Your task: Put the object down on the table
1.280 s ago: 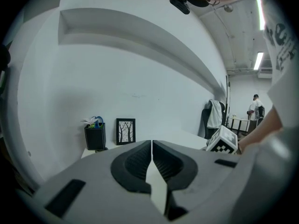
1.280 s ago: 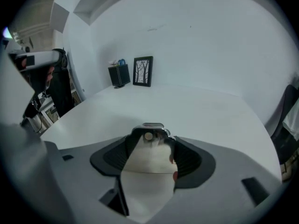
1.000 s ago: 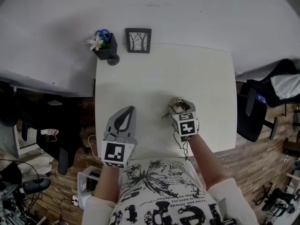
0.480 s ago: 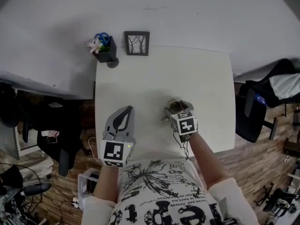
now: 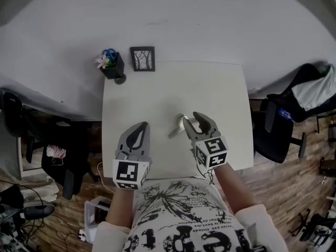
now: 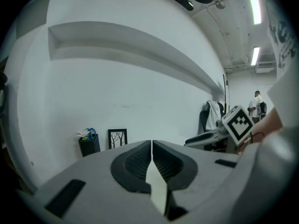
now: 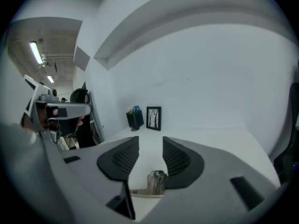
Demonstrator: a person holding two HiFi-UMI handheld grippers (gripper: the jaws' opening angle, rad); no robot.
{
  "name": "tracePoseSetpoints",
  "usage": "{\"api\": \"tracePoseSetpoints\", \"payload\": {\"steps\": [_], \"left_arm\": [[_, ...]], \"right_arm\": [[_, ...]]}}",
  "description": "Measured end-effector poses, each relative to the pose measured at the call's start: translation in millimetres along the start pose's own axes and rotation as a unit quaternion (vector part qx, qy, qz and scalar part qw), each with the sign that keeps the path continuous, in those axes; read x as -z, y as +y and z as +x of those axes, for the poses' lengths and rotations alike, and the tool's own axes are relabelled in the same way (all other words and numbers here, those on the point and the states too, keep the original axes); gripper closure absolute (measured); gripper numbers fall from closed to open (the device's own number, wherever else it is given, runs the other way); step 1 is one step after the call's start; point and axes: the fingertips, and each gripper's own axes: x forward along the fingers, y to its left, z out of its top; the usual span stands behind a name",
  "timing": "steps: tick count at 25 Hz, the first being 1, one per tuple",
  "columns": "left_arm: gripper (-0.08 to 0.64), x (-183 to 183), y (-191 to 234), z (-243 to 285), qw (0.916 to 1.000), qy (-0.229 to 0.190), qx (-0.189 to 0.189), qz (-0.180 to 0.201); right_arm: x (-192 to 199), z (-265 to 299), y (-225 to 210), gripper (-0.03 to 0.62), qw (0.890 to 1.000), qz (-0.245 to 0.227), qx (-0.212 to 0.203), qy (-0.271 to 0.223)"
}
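My right tool (image 5: pixel 193 119), half-open and just narrowing on nothing, hangs above the object (image 5: pixel 178 125) lying on the worktop (image 5: pixel 152 93), just left of its tips.

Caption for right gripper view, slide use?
Right gripper above the white table, jaws apart after just closing partway, nothing between them; metal object lies on the table below.

A plain office workroom: white table (image 5: pixel 157 91), swivel office chair (image 5: pixel 274 134), ceiling strip lights (image 6: pixel 255 55), wooden floor (image 5: pixel 294 193).
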Motion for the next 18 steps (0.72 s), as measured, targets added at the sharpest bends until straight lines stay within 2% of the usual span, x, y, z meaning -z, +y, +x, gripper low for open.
{"api": "tracePoseSetpoints", "payload": {"steps": [7,12,18], "left_arm": [[0.548,-32.9,-38.3,-21.3,0.9991,-0.037,-0.013,0.015],[0.548,-50.9,-64.9,-37.5,0.9977,-0.058,-0.023,0.025],[0.548,-53.1,-89.3,-49.1,0.9972,-0.065,-0.027,0.028]], "right_arm": [[-57.2,-73.7,-4.7,0.593,0.992,-0.061,0.026,-0.110],[-80.2,-122.1,-4.5,0.599,0.982,-0.087,0.027,-0.162],[-83.9,-157.5,-17.3,0.600,0.978,-0.073,0.039,-0.193]]}}
